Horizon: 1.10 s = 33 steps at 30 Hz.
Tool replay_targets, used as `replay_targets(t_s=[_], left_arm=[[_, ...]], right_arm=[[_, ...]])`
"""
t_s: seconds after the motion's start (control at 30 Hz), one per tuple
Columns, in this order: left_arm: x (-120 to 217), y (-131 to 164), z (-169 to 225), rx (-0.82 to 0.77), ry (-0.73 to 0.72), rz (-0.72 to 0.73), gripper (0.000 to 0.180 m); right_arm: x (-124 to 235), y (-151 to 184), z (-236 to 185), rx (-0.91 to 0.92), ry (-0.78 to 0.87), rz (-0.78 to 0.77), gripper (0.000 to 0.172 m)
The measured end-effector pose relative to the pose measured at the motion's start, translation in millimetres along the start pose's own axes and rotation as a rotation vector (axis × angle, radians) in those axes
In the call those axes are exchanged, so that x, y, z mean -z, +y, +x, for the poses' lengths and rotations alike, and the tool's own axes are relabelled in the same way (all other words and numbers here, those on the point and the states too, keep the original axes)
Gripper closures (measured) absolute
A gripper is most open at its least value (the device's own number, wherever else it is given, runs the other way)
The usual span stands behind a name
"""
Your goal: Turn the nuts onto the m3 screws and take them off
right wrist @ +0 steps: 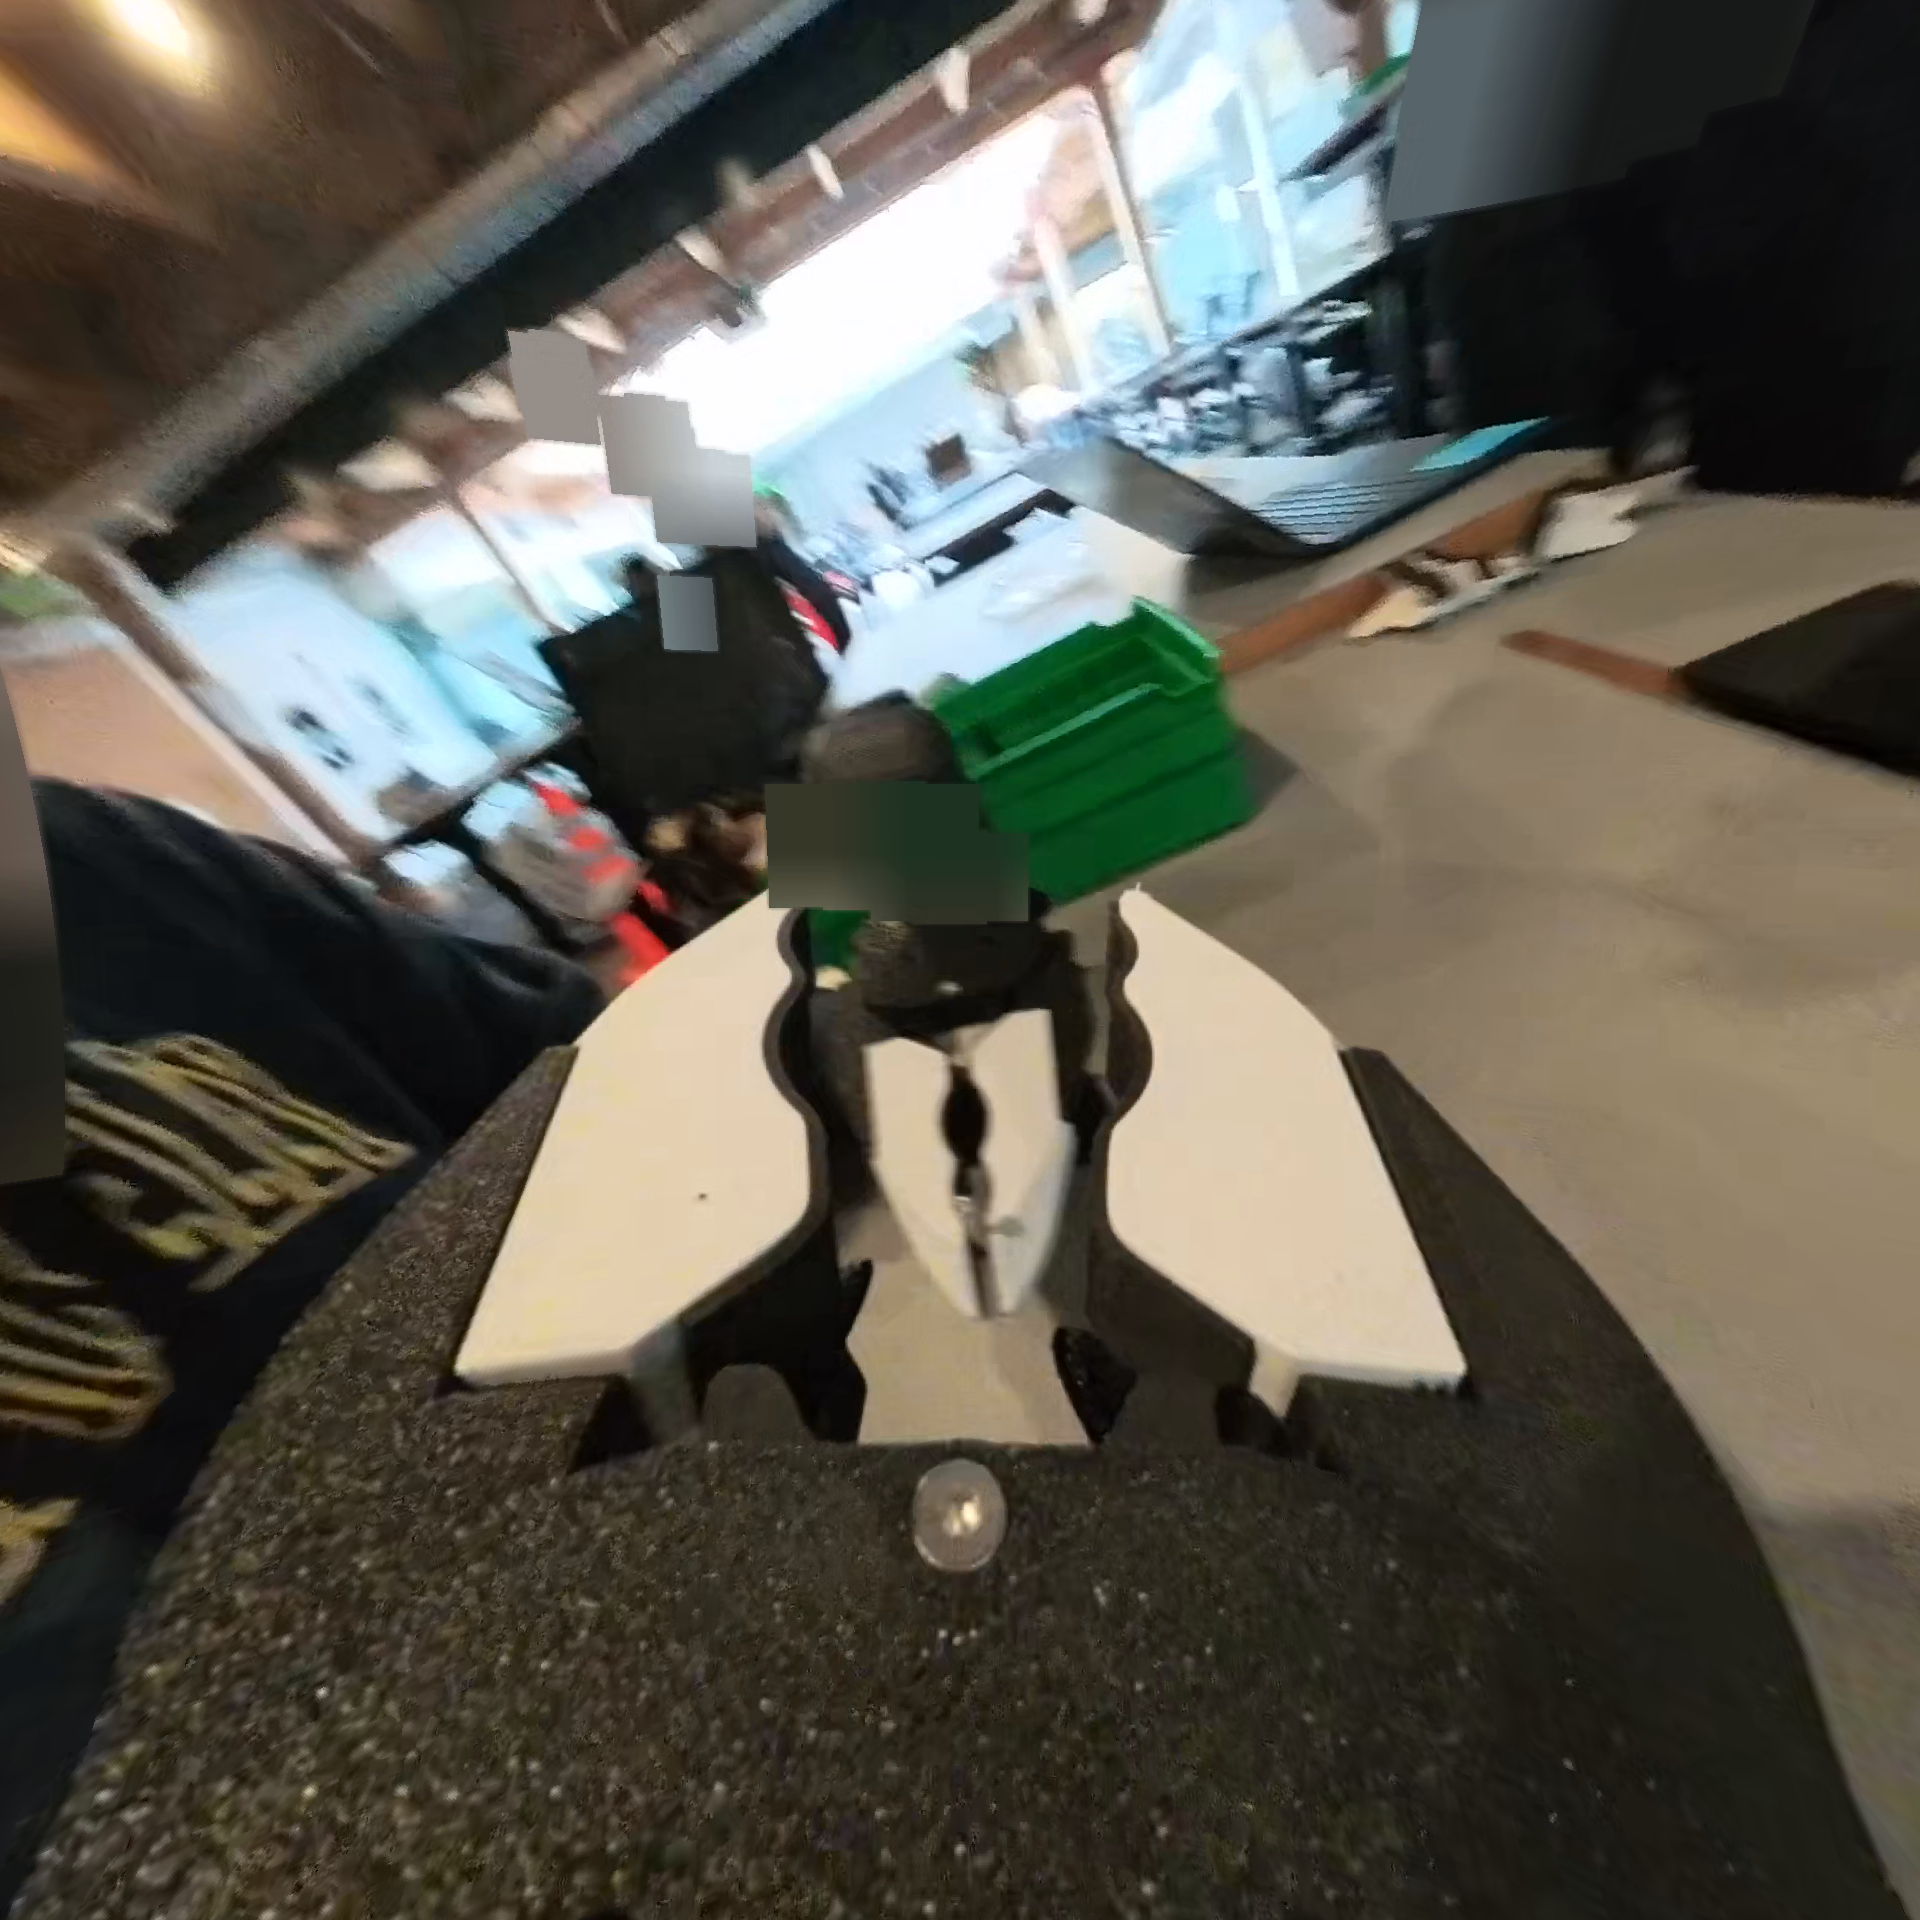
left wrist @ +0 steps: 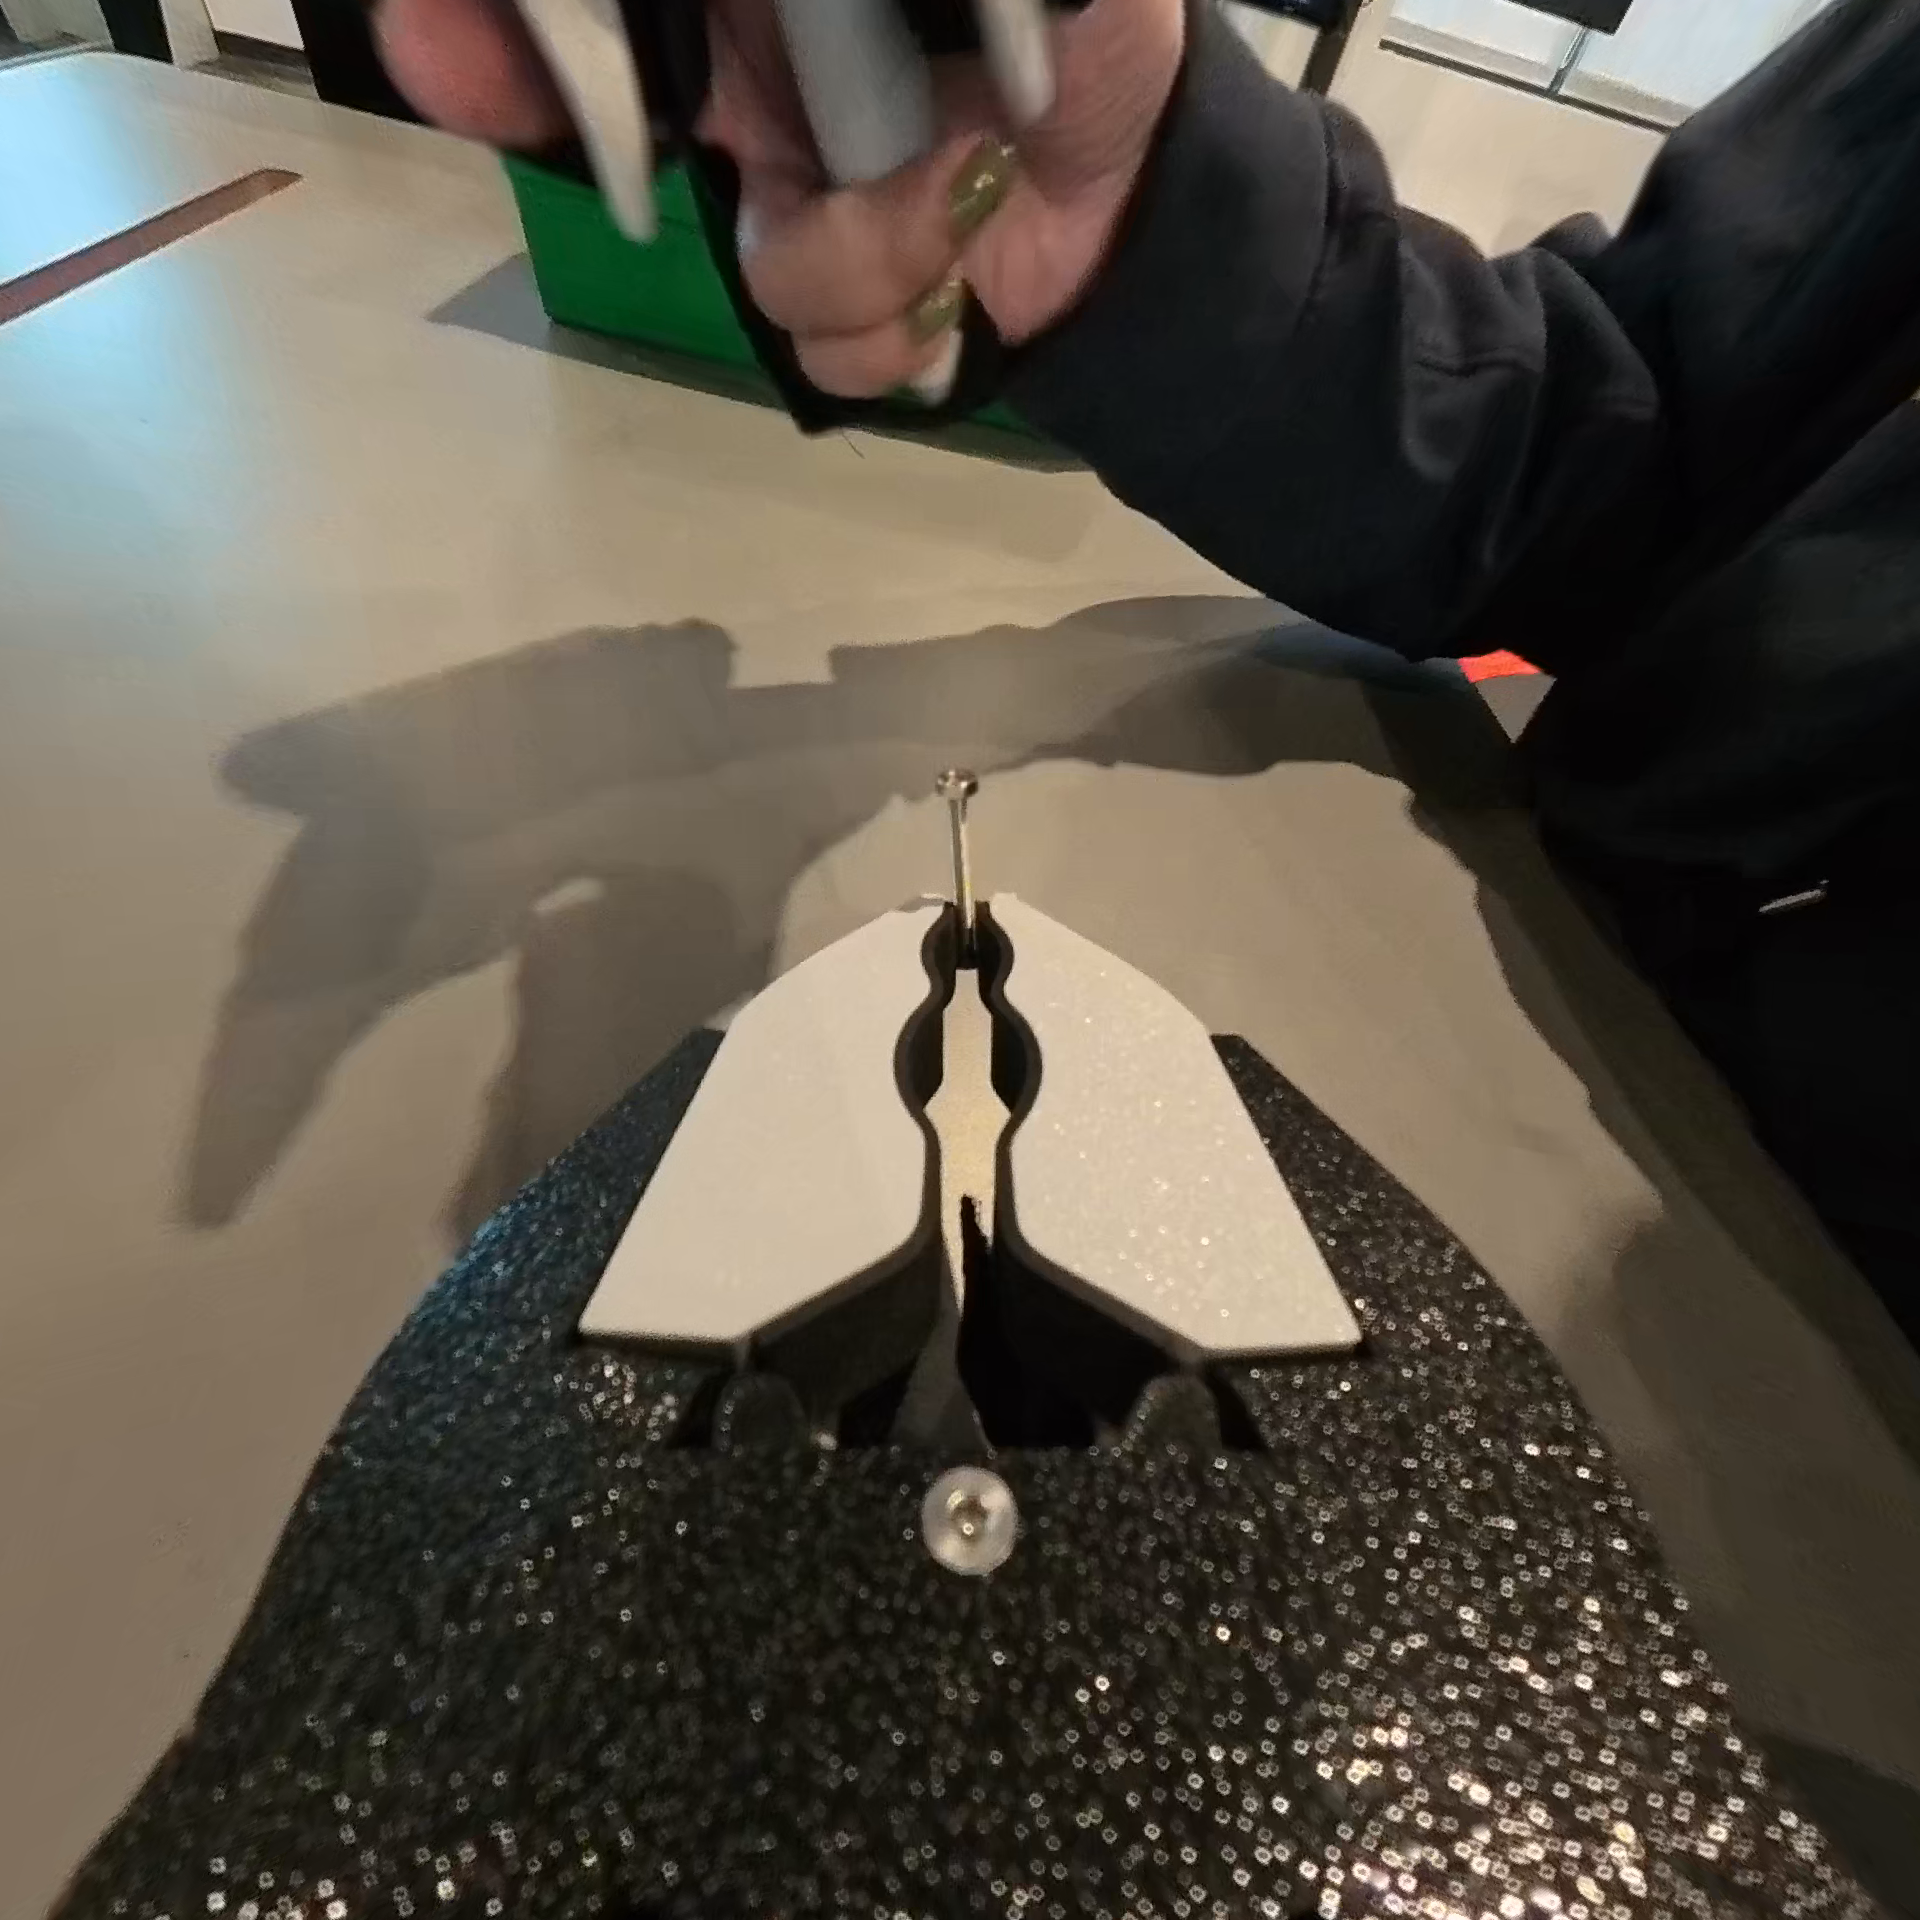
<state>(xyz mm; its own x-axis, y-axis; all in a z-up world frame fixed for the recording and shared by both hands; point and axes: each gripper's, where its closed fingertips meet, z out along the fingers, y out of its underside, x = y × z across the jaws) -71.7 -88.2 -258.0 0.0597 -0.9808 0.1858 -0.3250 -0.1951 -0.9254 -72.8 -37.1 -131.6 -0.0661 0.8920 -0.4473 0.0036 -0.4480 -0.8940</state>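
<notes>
Right at the centre of the left wrist view, a thin silver screw point(left wrist: 958, 847) stands out from the tips of the left gripper point(left wrist: 964, 914), head pointing away from the camera; the two white fingers point(left wrist: 831, 1091) are closed to a narrow slit and pinch its lower shaft. No nut can be made out on the screw. Beneath it lies a pale grey table point(left wrist: 312, 520), crossed by dark shadows. Toward the upper middle of that view, blurred by motion, a hand point(left wrist: 904, 239) in a black sleeve point(left wrist: 1403, 395) grips the right gripper from behind, with a green bin point(left wrist: 613, 270) behind it on the table.

In the right wrist view, the right gripper point(right wrist: 956, 914) has its white fingers point(right wrist: 675, 1143) spread wide with nothing between the pads. Through the gap, lower centre, the left gripper shows with the screw at its tips, well apart from the right one's pads. The green bin sits just above the fingertips, and a laptop point(right wrist: 1299, 488) lies upper right.
</notes>
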Motion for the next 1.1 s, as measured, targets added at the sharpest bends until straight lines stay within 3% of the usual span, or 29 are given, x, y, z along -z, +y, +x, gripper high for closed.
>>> replay_targets(t_s=[0.1,0.3,0.57,0.67,0.87,1.03,1.1], left_arm=[[1,-1,-2,0.004,-0.011,0.008,0.178],[-4,5,1,-0.006,0.000,-0.045,0.178],[-5,6,3,-0.004,0.021,-0.054,0.178],[-5,7,3,0.002,0.029,-0.060,0.178],[-6,7,3,-0.005,0.026,-0.062,0.178],[-7,9,4,-0.014,0.021,-0.079,0.178],[-7,9,3,-0.014,0.018,-0.075,0.178]], right_arm=[[4,8,-3,-0.056,-0.073,-0.020,0.125],[-6,74,-12,0.260,-0.106,-0.382,0.133],[-12,109,-10,0.505,-0.115,-0.671,0.152],[-12,115,-4,0.514,-0.105,-0.753,0.153],[-14,119,-1,0.504,-0.076,-0.791,0.164],[-16,120,1,0.442,0.021,-0.733,0.166],[-13,115,2,0.442,0.081,-0.692,0.144]])
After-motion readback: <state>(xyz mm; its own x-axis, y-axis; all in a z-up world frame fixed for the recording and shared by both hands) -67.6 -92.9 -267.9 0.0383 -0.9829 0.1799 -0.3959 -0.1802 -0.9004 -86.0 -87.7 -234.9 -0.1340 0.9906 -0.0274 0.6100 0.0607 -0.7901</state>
